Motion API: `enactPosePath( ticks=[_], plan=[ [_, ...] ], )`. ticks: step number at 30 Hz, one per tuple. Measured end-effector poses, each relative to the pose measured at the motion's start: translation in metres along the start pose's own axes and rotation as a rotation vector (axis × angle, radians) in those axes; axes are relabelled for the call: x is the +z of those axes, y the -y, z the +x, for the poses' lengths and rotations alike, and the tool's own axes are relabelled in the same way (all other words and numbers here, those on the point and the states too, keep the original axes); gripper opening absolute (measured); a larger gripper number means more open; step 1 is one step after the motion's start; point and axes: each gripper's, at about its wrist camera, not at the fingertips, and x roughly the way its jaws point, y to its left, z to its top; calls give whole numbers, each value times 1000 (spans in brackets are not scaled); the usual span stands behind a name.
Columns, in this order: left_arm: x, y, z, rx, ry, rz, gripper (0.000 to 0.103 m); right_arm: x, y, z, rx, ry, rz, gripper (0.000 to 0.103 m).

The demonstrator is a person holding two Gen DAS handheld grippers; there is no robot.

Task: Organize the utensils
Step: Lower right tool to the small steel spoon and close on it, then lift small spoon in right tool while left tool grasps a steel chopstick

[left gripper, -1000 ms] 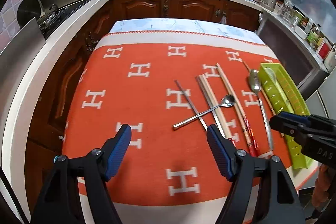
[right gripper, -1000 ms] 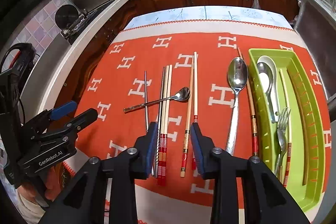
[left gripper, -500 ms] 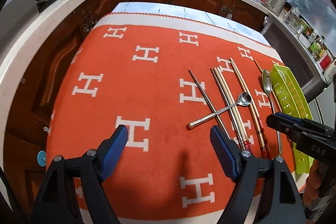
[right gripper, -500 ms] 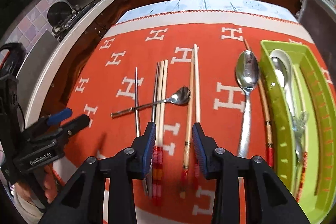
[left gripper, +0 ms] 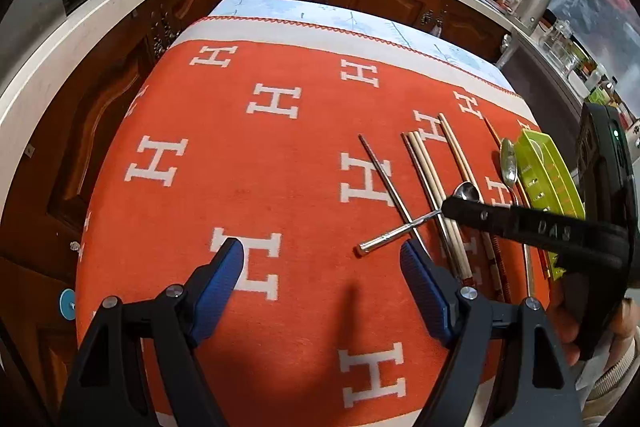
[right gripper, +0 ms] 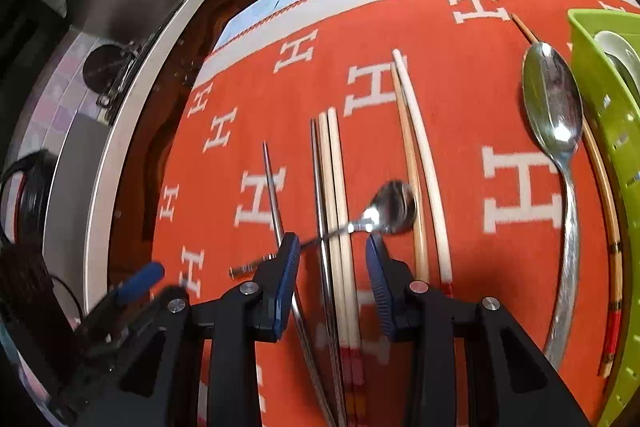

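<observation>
The small spoon (right gripper: 390,205) is laid crosswise over the chopsticks (right gripper: 336,187) and a thin metal rod (right gripper: 274,187), so its handle is propped off the orange cloth (right gripper: 520,107) — a raised stem that can be pinched without scraping the fabric. In the right wrist view that handle is seen running between the two blue pads of the right gripper (right gripper: 332,247), with the bowl just beyond the right-hand pad. The jaws are held partly apart, and no contact with the stem is visible; nothing is grasped yet. The right gripper is pitched steeply down toward the cloth, tips low over the pile. The left gripper (left gripper: 322,259) is also angled down, its jaws just widened, spread wide and empty — only bare cloth lies between them, the spoon's handle end just beyond the right-hand pad. The large spoon (right gripper: 554,107) is left beside the green tray (right gripper: 612,155), well to the right of the right jaws, presumably for a later pick.
</observation>
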Motion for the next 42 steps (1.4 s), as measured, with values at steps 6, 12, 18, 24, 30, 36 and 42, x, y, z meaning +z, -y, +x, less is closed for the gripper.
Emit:
enactPosePath(
  ticks=[6, 12, 18, 24, 30, 36, 42],
  plan=[
    [4, -6, 4, -14, -5, -35, 79, 17, -6, 9, -52, 24, 34, 28],
    [5, -7, 4, -15, -3, -38, 79, 29, -22, 20, -138, 34, 4, 19],
    [4, -8, 3, -7, -2, -47, 79, 34, -35, 27, -212, 38, -27, 15],
    [3, -9, -7, -5, 24, -53, 79, 32, -27, 23, -164, 45, 9, 7],
    [2, -13, -11, -3, 31, -57, 79, 27, -6, 9, -79, 48, 47, 3],
    [1, -8, -13, -7, 31, -49, 79, 16, -1, -18, 4, 76, -18, 3],
    [1, -1, -10, -23, 13, -44, 79, 1, 1, -48, 39, 86, -74, 3]
  ],
)
